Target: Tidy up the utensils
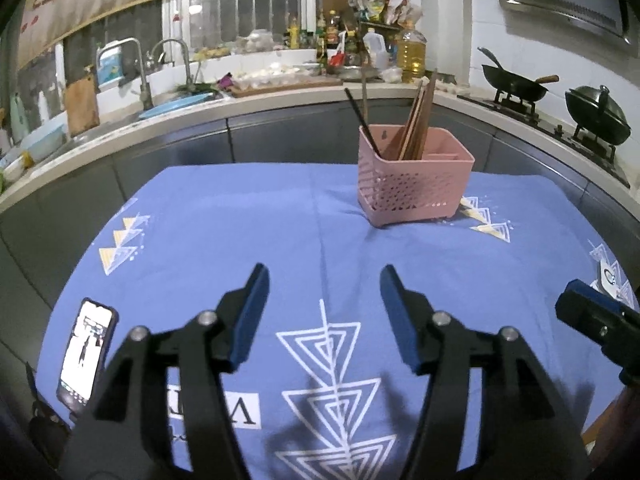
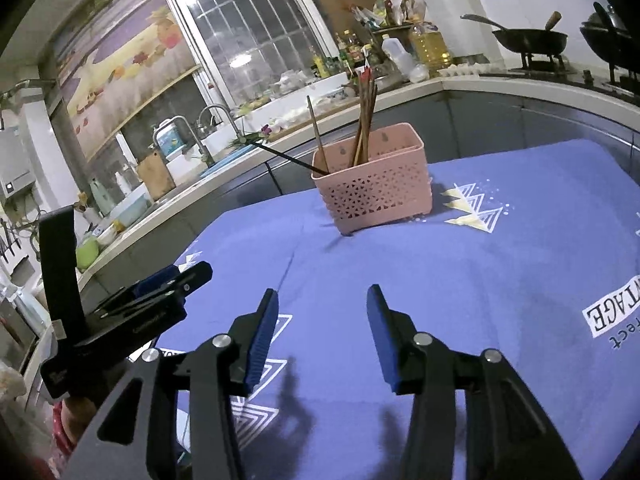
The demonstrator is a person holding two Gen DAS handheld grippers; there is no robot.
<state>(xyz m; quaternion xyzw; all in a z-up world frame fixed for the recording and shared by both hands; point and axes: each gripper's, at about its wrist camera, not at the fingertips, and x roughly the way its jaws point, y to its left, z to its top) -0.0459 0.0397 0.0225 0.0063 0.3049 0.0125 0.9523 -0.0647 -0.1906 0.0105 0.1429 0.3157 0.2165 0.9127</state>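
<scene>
Standing near the far edge of the surface (image 1: 240,216), a pink perforated caddy (image 1: 414,184) holds the utensils upright on a blue cloth printed with white triangles. Several brown wooden chopsticks (image 1: 418,120) lean together in its middle part, and one dark chopstick (image 1: 362,120) tilts out over its left rim. From the right wrist view the same caddy (image 2: 374,196) shows the bundle (image 2: 365,120) standing tall and the dark stick (image 2: 292,158) slanting far out to the left.

The left hand-held gripper (image 1: 324,312) hangs over the near edge of the surface with its blue pads apart and only cloth between them. The right hand-held gripper (image 2: 322,332) is likewise parted over the cloth, gripping nothing. Each one shows at the side of the other's view, the left one (image 2: 168,284) low at the left, the right one (image 1: 592,312) at the right edge.

A lit phone (image 1: 86,352) lies flat at the near left corner of the surface. Behind the surface runs a kitchen worktop with a sink tap (image 1: 140,68), a bottle of oil (image 1: 412,54) and two black woks (image 1: 516,84) on a stove.
</scene>
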